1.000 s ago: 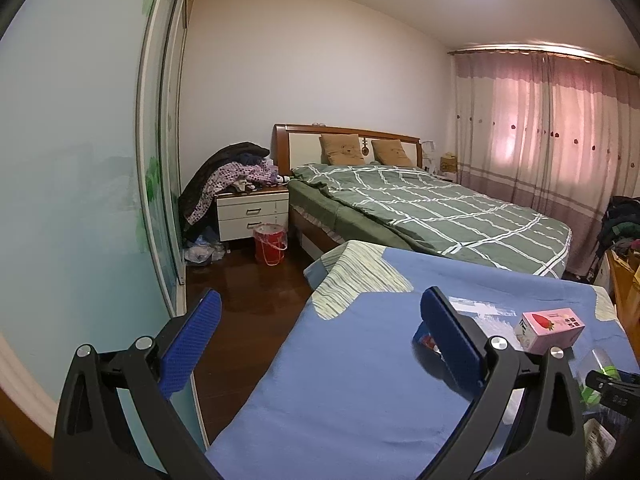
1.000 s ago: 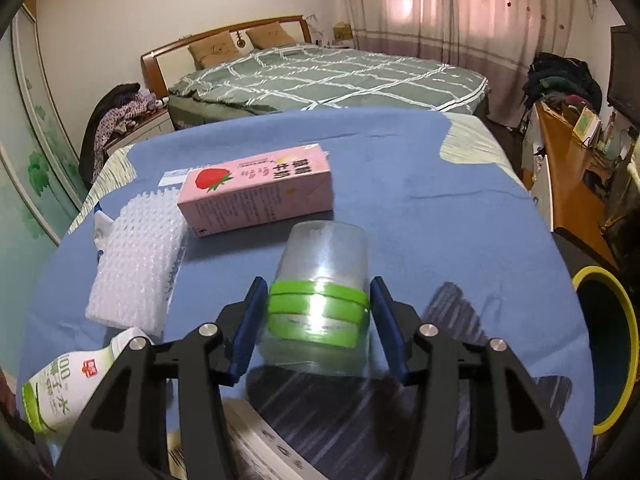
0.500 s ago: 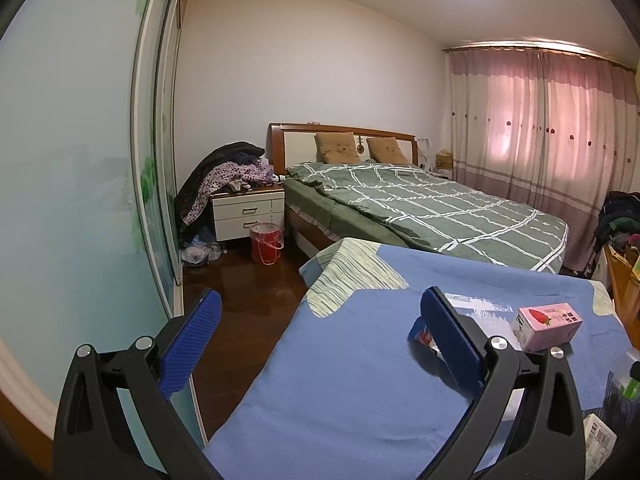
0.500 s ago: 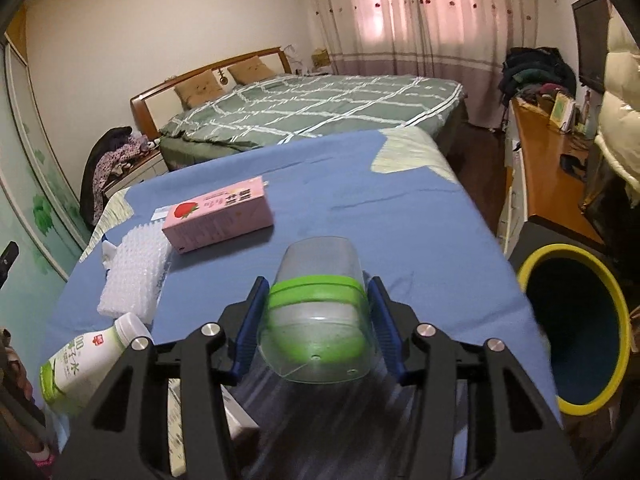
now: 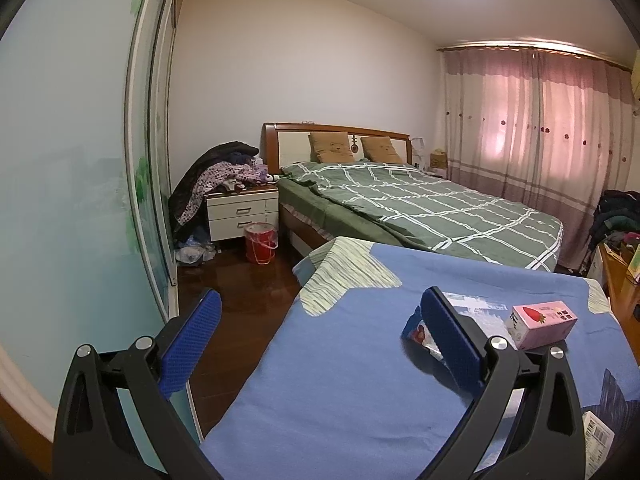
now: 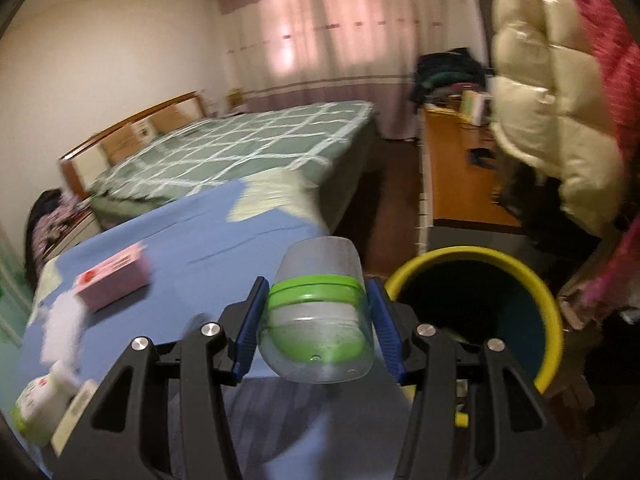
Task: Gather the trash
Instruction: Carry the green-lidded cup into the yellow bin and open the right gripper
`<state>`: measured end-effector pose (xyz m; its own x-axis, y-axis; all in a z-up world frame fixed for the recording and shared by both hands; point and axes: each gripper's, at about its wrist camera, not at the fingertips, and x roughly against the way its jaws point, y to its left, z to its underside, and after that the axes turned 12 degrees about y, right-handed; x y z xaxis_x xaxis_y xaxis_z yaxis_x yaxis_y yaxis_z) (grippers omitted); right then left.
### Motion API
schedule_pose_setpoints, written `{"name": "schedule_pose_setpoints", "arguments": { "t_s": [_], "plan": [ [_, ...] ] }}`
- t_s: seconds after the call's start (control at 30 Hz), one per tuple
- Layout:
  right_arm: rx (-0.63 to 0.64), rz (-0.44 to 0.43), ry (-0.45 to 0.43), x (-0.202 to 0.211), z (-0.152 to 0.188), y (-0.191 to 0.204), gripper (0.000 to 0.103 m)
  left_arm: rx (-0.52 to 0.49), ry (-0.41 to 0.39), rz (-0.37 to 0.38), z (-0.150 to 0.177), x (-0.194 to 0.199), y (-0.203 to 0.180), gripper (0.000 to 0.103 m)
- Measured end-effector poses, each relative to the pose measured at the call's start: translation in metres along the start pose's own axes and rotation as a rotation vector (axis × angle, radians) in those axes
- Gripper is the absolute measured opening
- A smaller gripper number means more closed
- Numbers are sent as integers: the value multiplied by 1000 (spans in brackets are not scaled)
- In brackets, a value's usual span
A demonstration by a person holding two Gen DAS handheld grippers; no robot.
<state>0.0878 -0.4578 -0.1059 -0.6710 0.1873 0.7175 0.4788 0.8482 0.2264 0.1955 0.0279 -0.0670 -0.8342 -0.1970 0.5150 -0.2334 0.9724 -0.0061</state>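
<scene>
Swung away from the middle of the blue cloth since a second ago, the right gripper (image 6: 316,326) now points past the cloth's edge toward a yellow-rimmed bin (image 6: 554,312) standing on the floor beside the table, where earlier the pink carton lay straight ahead of it. Its blue pads are clamped on a clear plastic bottle (image 6: 318,320) with a green band, one pad on each side of the band, and the bottle lies tipped with its base toward the camera. The bottle hangs above the corner of the blue cloth (image 6: 180,248), just beside the bin's rim and not yet over its dark opening. Much of the right wrist view is blurred. On the cloth to the left sit the pink carton (image 6: 114,282), a white piece of padding (image 6: 62,332) and a white bottle with a green cap (image 6: 38,404) near the lower left edge.

In the left wrist view, the left gripper (image 5: 316,334) has not shifted; its jaws stand wide apart with nothing between them, hovering over the near left side of the cloth. Beyond its right finger lie a crumpled wrapper (image 5: 418,330) and the pink carton (image 5: 540,324). Behind them stand a bed with a green checked cover (image 5: 420,208) and a small red bucket (image 5: 261,242) on the floor.
</scene>
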Motion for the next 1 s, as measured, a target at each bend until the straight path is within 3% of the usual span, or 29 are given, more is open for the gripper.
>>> {"name": "schedule_pose_setpoints", "arguments": {
  "t_s": [0.33,0.4,0.7,1.0],
  "plan": [
    [-174,147,1,-16,-2,-62,50,-12,1,20,2,1,-4,98],
    [-177,162,-16,-18,-1,-62,57,-14,-2,22,3,2,-4,98],
    [-159,176,-70,-13,5,-57,62,-27,-11,40,4,7,-5,98],
    [-138,188,-71,-13,4,-53,67,-85,3,140,6,23,-18,98]
  ]
}}
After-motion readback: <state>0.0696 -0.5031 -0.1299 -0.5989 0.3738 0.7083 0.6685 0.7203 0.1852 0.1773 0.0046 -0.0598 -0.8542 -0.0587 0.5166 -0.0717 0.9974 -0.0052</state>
